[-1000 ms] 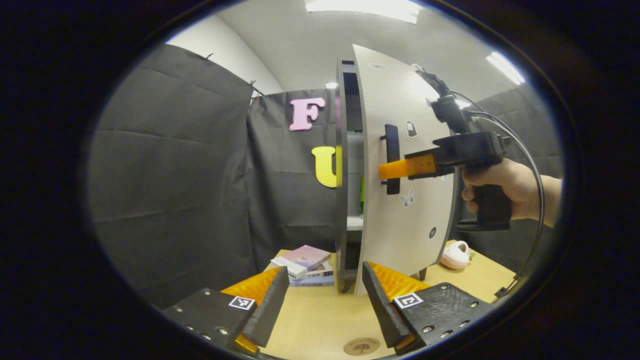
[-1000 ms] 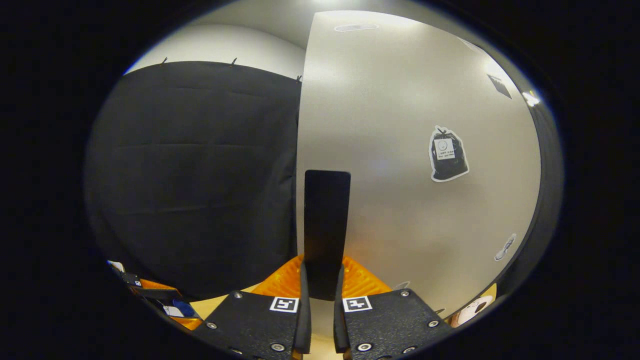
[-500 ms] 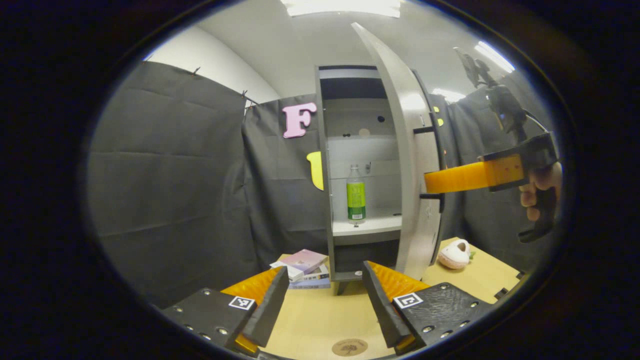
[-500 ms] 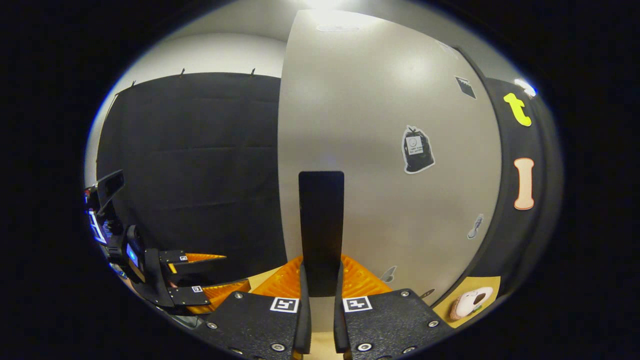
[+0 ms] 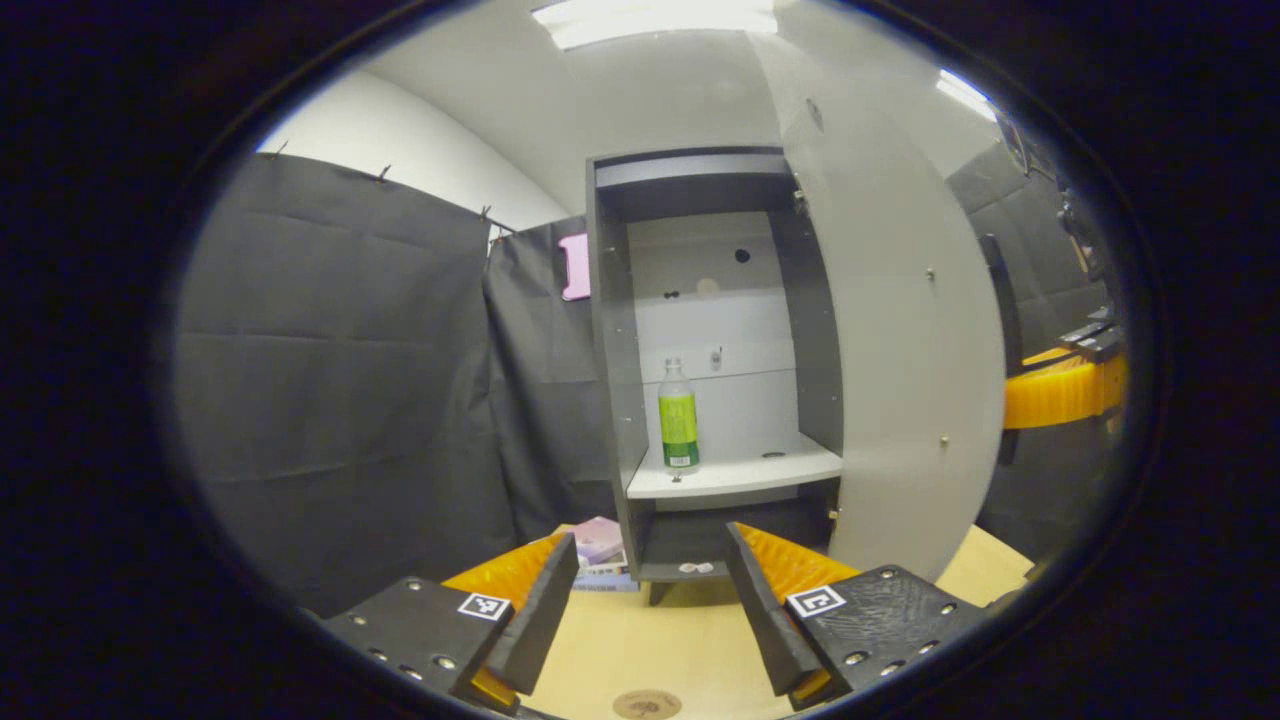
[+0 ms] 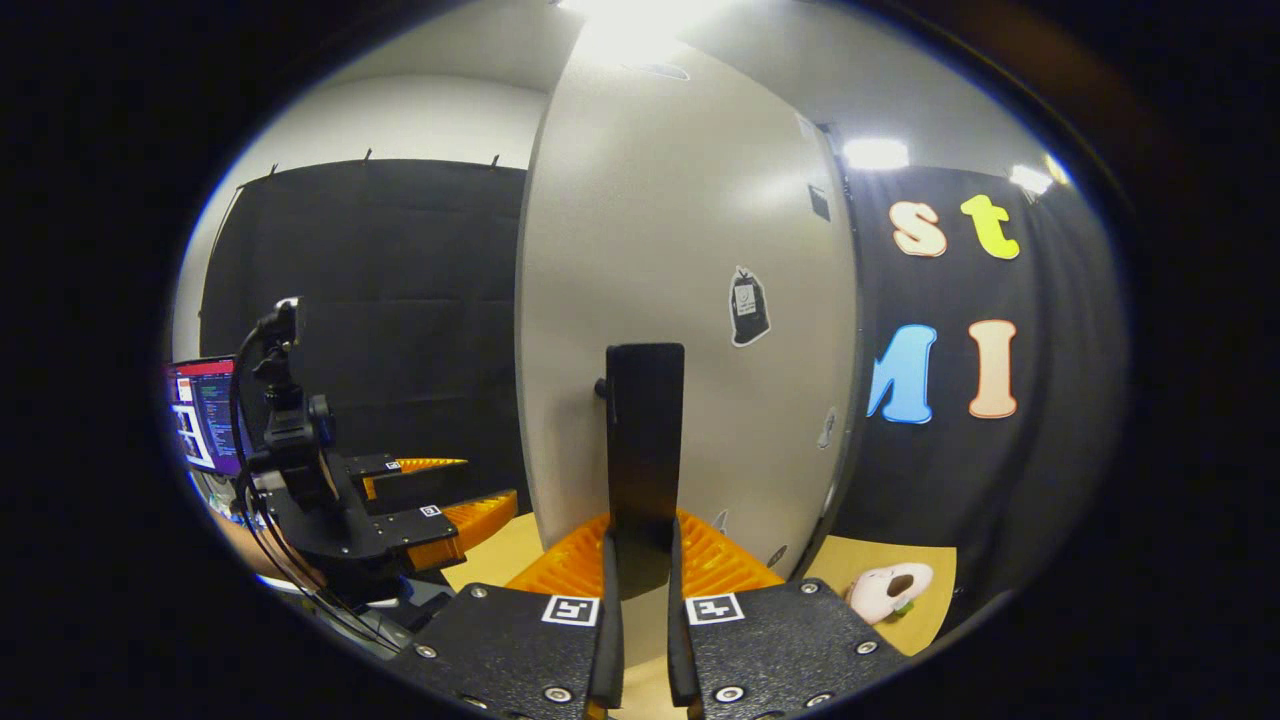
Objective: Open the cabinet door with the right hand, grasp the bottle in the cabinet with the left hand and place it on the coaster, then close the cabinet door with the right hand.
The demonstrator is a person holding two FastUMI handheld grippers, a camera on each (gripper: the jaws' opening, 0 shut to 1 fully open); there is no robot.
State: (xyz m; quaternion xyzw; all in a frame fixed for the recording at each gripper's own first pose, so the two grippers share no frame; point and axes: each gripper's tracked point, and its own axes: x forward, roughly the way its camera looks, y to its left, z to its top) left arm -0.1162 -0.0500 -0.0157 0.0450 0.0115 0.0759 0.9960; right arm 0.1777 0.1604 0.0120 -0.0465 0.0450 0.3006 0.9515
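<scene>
A: How did the jaws stand?

B: The right gripper [image 6: 638, 590] had its jaws clamped on the black door handle [image 6: 644, 450], one finger pressing either side of the bar. The left gripper [image 5: 650, 600] hung with its jaws spread wide and nothing between them, low above the tabletop [image 5: 650, 640].

A: And the cabinet door?

B: The cabinet door [image 5: 900, 360] stood swung wide open. In the left gripper view its inner face showed at the right of the cabinet [image 5: 610, 350], with one finger of the right gripper poking out past its far edge.

A: Where was the bottle?

B: The bottle [image 5: 678, 418], clear with a green label, stood upright on the white middle shelf [image 5: 740, 472], toward the left side of the compartment, well apart from both grippers.

A: The coaster?

B: The round coaster [image 5: 646, 704] lay flat on the tabletop, just below the left gripper's fingers, at the bottom edge of that view.

A: Anything else around?

B: Books [image 5: 600, 545] lay left of the cabinet's foot, and a plush toy [image 6: 885, 588] sat on the tabletop beyond the door in the right gripper view.
</scene>
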